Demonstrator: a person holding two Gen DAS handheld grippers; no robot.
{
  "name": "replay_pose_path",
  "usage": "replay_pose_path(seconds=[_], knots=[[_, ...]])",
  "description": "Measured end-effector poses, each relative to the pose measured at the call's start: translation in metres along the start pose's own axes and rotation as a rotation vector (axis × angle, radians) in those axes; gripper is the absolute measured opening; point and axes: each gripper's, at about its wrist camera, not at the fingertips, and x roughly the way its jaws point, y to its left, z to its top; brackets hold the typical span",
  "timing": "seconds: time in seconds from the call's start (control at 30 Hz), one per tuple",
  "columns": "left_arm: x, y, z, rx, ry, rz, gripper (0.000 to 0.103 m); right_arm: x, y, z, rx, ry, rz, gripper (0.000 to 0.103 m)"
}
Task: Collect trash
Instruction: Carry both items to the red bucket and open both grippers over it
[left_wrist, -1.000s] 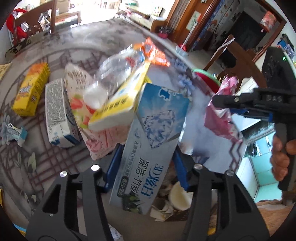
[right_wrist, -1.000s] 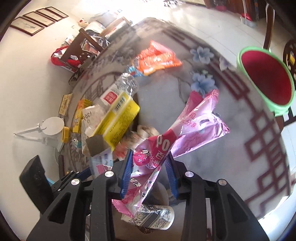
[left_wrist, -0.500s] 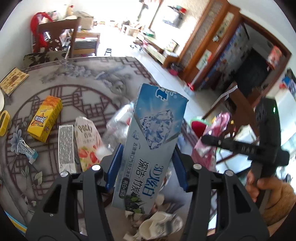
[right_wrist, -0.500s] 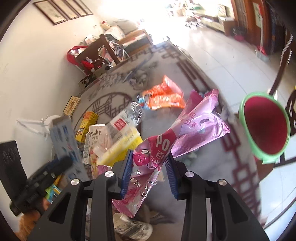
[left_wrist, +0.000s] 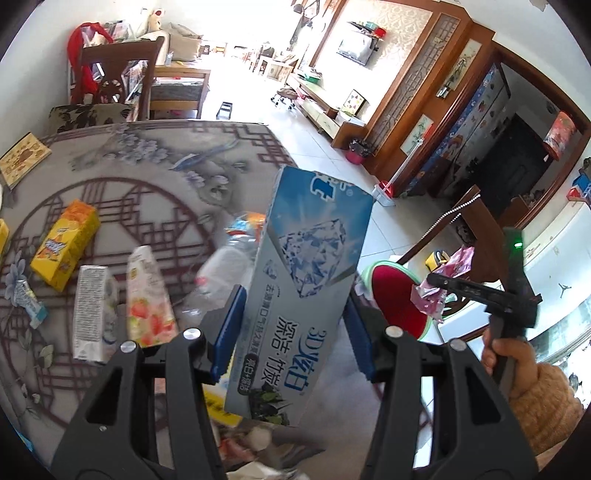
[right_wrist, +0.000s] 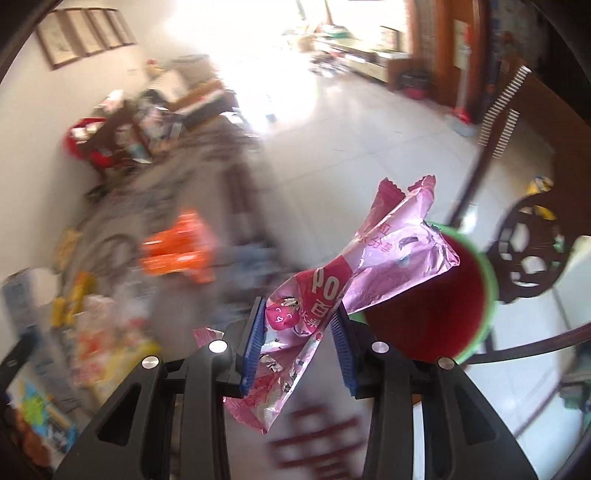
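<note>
Your left hand-held gripper (left_wrist: 291, 332) is pinching a long, flat-sided cardboard toothpaste box (left_wrist: 303, 291), glossy pale blue with a faceted diamond print. The box stands tilted between the blue ribbed pads (left_wrist: 227, 332), raised above the surface (left_wrist: 155, 192); its near end is cut off behind the black fingers.

Your right hand-held gripper (right_wrist: 299, 343) is pressed onto a crinkled pink foil wrapper (right_wrist: 354, 273), shiny and creased, with zigzag-cut edges at its far end. The wrapper's far half hangs in front of the round bin (right_wrist: 436, 317), which has a green rim and a dark red inside. From the left wrist view you see the same bin (left_wrist: 395, 299) off the right edge of the surface, with the right gripper (left_wrist: 436, 284) at its rim.

On the surface, which is grey with a dark red lattice pattern, lie a yellow-orange carton (left_wrist: 64, 243), a white printed carton (left_wrist: 92, 312), a strawberry-print pouch (left_wrist: 147, 299) and a clear plastic bottle (left_wrist: 221, 269), blurred and partly hidden by the box. The right wrist view is heavily smeared: an orange packet (right_wrist: 177, 254) shows, the rest is unreadable.
</note>
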Motion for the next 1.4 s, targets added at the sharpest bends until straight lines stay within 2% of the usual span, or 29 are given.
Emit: replay_pose_path(seconds=[0.07,0.13,0.2,0.27,0.3,0.43,0.57,0.73,0.93,1.0,1.03,1.07,1.17,1.27,1.4], knots=[[0.010,-0.013,0.004,0.007,0.003,-0.012,0.051,0.011,-0.022,0.007,0.022,0.005,-0.044,0.038],[0.020,-0.028,0.009,0.019,0.005,-0.032,0.051,0.021,-0.039,0.012,0.027,0.012,-0.082,0.047],[0.028,-0.041,0.013,0.030,0.008,-0.049,0.051,0.029,-0.050,0.019,0.024,0.008,-0.114,0.064],[0.042,-0.060,0.018,0.048,0.021,-0.081,0.051,0.034,-0.060,0.024,0.017,0.004,-0.138,0.076],[0.050,-0.069,0.020,0.056,0.031,-0.100,0.051,0.034,-0.062,0.026,0.016,-0.002,-0.145,0.077],[0.091,-0.119,0.028,0.125,0.090,-0.195,0.051,0.028,-0.083,0.026,0.055,-0.039,-0.145,0.078],[0.138,-0.170,0.027,0.211,0.153,-0.274,0.051,0.006,-0.117,0.021,0.153,-0.107,-0.166,0.079],[0.193,-0.215,0.020,0.273,0.237,-0.312,0.051,-0.015,-0.153,0.015,0.224,-0.128,-0.204,0.080],[0.228,-0.255,0.015,0.317,0.258,-0.326,0.051,-0.039,-0.179,0.004,0.266,-0.158,-0.230,0.081],[0.234,-0.262,0.015,0.315,0.253,-0.318,0.056,-0.042,-0.183,0.000,0.270,-0.164,-0.227,0.081],[0.236,-0.264,0.015,0.302,0.249,-0.315,0.063,-0.045,-0.184,0.000,0.271,-0.167,-0.222,0.081],[0.236,-0.265,0.015,0.291,0.248,-0.313,0.076,-0.046,-0.183,-0.001,0.270,-0.168,-0.217,0.081],[0.227,-0.264,0.018,0.253,0.234,-0.317,0.078,-0.048,-0.176,0.000,0.248,-0.169,-0.201,0.081],[0.204,-0.254,0.023,0.249,0.197,-0.283,0.084,-0.048,-0.162,0.004,0.219,-0.176,-0.173,0.081],[0.166,-0.227,0.025,0.220,0.139,-0.230,0.085,-0.050,-0.134,0.008,0.162,-0.185,-0.117,0.081]])
